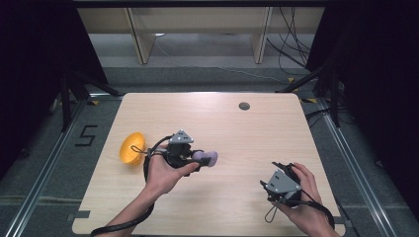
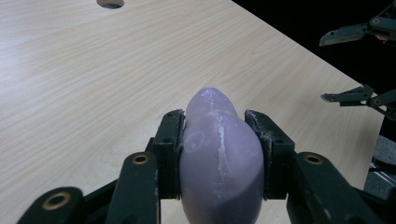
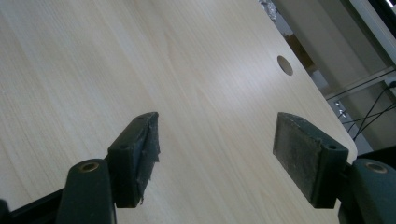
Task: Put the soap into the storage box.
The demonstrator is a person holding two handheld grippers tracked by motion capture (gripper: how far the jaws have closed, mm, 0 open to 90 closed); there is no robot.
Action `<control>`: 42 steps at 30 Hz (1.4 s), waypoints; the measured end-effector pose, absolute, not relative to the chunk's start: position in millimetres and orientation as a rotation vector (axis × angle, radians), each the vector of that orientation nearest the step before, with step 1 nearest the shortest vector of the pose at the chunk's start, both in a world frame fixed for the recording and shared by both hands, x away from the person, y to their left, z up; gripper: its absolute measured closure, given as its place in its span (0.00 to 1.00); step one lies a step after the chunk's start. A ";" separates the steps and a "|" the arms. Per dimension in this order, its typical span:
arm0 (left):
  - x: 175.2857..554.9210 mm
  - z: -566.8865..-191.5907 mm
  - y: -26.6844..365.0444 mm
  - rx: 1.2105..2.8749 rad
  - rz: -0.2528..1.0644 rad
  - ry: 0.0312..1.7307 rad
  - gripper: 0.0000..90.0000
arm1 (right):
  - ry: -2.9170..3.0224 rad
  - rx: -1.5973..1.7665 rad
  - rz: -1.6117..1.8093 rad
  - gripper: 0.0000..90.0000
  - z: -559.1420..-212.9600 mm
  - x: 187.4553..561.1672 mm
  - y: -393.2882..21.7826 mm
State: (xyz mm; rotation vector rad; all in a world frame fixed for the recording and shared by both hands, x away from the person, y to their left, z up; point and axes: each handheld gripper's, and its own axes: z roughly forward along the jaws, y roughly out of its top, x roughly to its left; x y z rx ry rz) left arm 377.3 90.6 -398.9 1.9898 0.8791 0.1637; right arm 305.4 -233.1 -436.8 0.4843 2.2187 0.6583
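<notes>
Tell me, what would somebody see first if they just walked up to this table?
Probably the purple lump squeezed in the left gripper near the middle of the table. Next, the bright orange bowl tipped on its side at the table's left. The right gripper waits open, holding nothing.

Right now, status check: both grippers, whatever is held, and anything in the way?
Left gripper shut on smooth purple egg-shaped object. Right gripper open, empty, above wooden table. Yellow bowl on its side behind left hand; nothing ahead.

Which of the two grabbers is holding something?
The left gripper: its jaws squeeze the purple object. The right gripper has open jaws with nothing between.
</notes>
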 end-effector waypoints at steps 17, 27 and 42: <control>376.5 -400.3 120.8 1.957 0.202 0.936 0.65 | 2.233 0.510 0.655 0.36 -438.0 304.0 -235.7; 378.9 -398.4 140.8 1.936 0.237 0.970 0.65 | 2.226 0.528 0.658 0.36 -438.5 303.5 -237.3; 381.2 -395.7 164.1 1.898 0.294 1.042 0.65 | 2.219 0.534 0.656 0.37 -438.4 303.7 -240.2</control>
